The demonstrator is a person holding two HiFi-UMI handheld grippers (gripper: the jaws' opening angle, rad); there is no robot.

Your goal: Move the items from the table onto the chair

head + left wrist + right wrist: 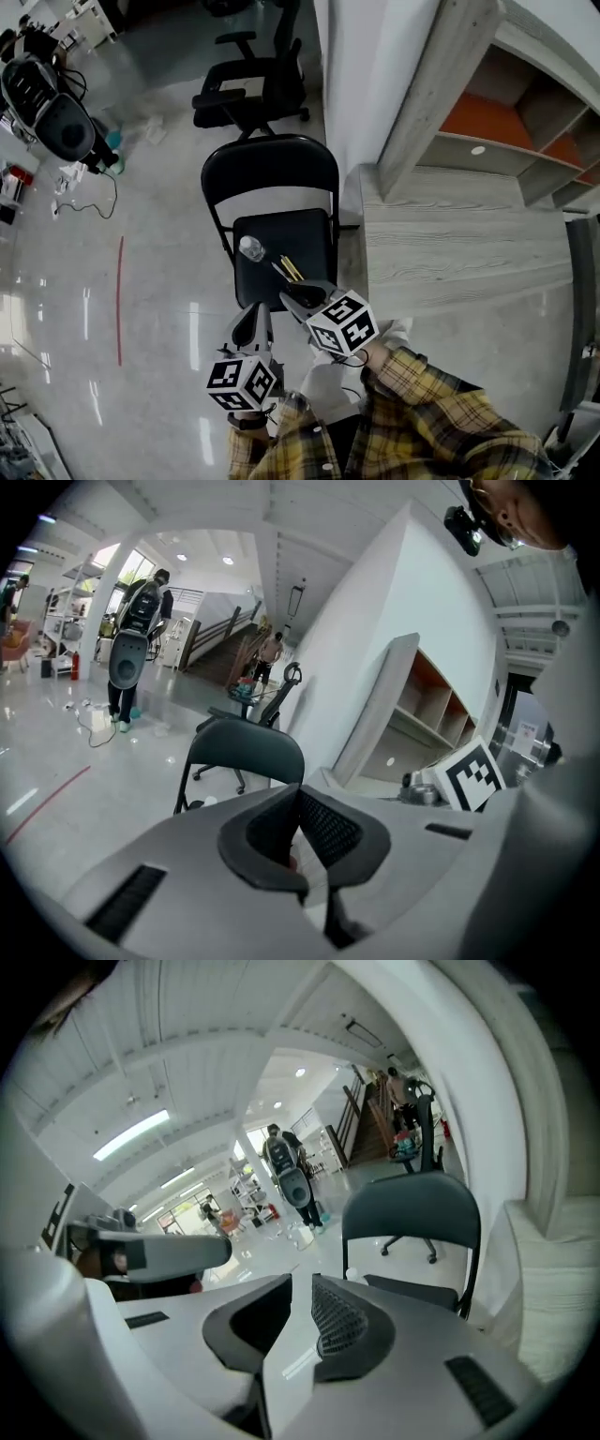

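A black folding chair point(281, 169) stands left of the grey wooden table point(450, 234). On its seat lie a small clear bottle-like item point(251, 248) and a few thin yellow and dark sticks point(289, 270). Both grippers hover in front of the seat's near edge. My left gripper point(253, 312) has its jaws pressed together at the tips with nothing between them point(298, 789). My right gripper point(296, 296) shows a narrow gap between its pads and is empty point(302, 1281). The chair's backrest point(412, 1206) rises beyond it, and the clear item point(353, 1276) peeks over the right jaw.
A black office chair point(253, 84) stands behind the folding chair. Open wooden shelves point(525, 122) rise behind the table, next to a white pillar point(375, 66). A dark wheeled machine point(47, 103) with cables sits at far left on the glossy floor, which bears a red line point(120, 300).
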